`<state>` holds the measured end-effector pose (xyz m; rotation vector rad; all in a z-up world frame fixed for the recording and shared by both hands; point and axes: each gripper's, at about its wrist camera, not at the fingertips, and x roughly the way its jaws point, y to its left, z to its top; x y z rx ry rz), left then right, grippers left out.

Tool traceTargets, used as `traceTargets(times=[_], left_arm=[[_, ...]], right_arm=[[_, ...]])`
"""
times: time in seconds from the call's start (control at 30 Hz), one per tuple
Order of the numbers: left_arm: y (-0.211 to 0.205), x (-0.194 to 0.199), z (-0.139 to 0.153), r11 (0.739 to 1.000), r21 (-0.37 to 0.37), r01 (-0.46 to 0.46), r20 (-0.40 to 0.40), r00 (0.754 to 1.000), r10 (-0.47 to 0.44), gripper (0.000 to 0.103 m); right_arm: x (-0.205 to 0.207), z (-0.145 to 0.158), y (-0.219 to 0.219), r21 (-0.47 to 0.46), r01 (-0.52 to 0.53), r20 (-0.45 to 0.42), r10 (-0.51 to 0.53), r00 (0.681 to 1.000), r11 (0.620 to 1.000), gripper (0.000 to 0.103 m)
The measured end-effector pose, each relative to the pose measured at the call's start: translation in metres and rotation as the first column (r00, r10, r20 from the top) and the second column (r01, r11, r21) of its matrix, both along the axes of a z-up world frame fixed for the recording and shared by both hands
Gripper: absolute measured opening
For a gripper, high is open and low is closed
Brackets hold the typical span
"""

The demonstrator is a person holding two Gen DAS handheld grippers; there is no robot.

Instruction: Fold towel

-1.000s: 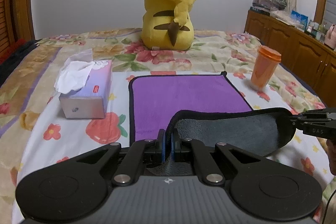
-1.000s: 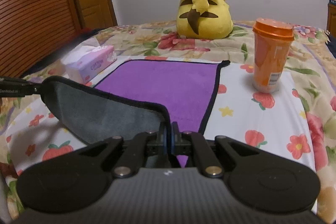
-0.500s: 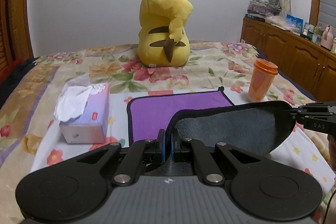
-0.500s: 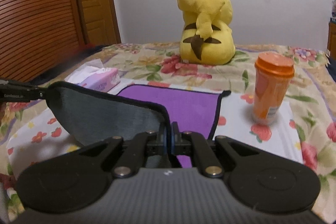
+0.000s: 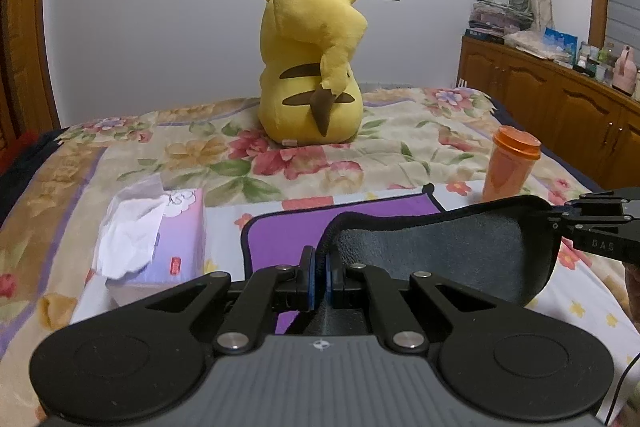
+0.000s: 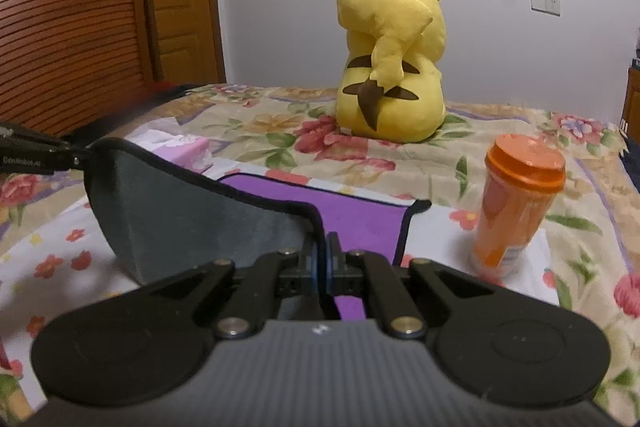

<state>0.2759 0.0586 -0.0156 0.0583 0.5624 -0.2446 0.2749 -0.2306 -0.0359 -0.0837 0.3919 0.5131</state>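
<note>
My left tongs and right tongs pinch the purple, grey-backed towel's near corners | orange lidded cup at 2 o'clock.

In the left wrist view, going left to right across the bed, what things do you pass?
Tissue box → left gripper, shut on the near left corner of the towel → orange cup → right gripper, shut on the towel's other near corner. The plush toy sits farther back, above the towel.

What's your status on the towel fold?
Left gripper, right gripper shut on towel corners. Near edge lifted, gray underside showing. Cup close right.
</note>
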Motion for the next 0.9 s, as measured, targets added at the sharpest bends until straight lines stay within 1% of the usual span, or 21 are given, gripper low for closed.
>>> traceTargets(times=[0.4,0.57,0.77,0.9], left_arm=[[-0.001,0.04,0.011,1.0,0.015,-0.019,0.041,0.999,0.018,0.008],[-0.003,0.057,0.013,0.998,0.054,-0.014,0.062,0.998,0.011,0.008],[-0.003,0.079,0.008,0.997,0.074,-0.016,0.067,0.998,0.011,0.008],[-0.001,0.09,-0.002,0.997,0.06,-0.048,0.073,0.996,0.044,0.008]], right_arm=[[0.036,0.017,0.01,-0.063,0.019,0.073,-0.015,0.997,0.998,0.005],[0.053,0.019,0.014,-0.072,0.04,0.093,-0.033,0.995,0.997,0.005],[0.073,0.01,0.015,-0.059,0.083,0.083,-0.078,0.993,0.995,0.005],[0.083,0.004,0.021,-0.078,0.107,0.093,-0.099,0.991,0.991,0.005]])
